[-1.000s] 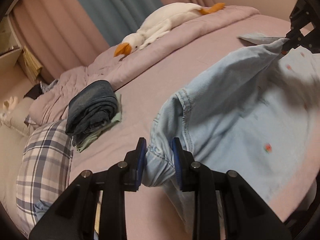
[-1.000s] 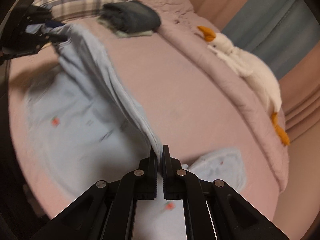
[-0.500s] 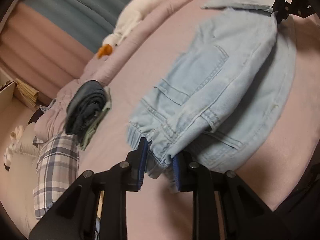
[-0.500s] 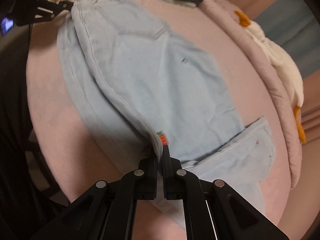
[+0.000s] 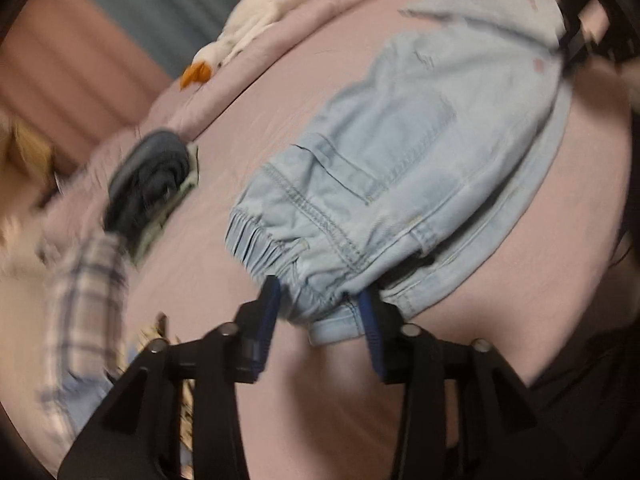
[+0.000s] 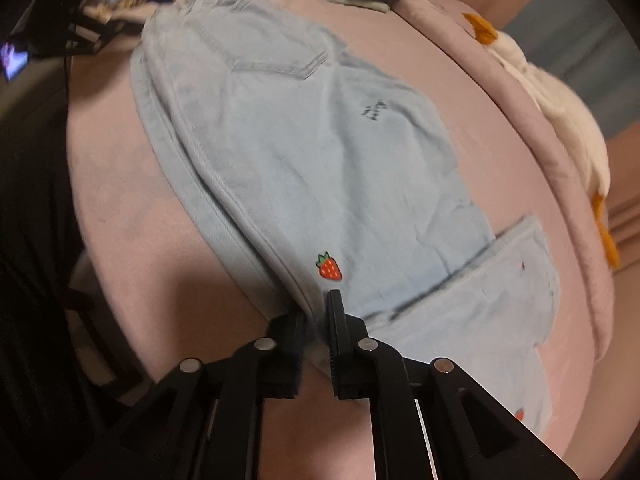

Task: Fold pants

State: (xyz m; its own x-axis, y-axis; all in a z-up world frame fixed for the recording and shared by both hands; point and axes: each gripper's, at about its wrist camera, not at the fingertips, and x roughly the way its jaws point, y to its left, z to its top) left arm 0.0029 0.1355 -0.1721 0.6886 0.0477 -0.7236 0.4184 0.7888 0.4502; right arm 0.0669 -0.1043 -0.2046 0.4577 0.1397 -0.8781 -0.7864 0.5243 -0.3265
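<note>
My left gripper [image 5: 320,312] is opening, the elastic waistband of the pants [image 5: 420,168] loose between its jaws; my right gripper [image 6: 318,320] stays nearly shut, pinching the folded edge just near the strawberry patch [image 6: 329,267]. The pants lie flat on the pink bed [image 5: 248,120], long axis running from one gripper to the other, so each hand sits at its own end; pale blue denim, doubled over, one cuff poking out far right.

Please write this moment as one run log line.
left claw: opening, waistband between | right claw: opening, hem between | pants: folded on bed
</note>
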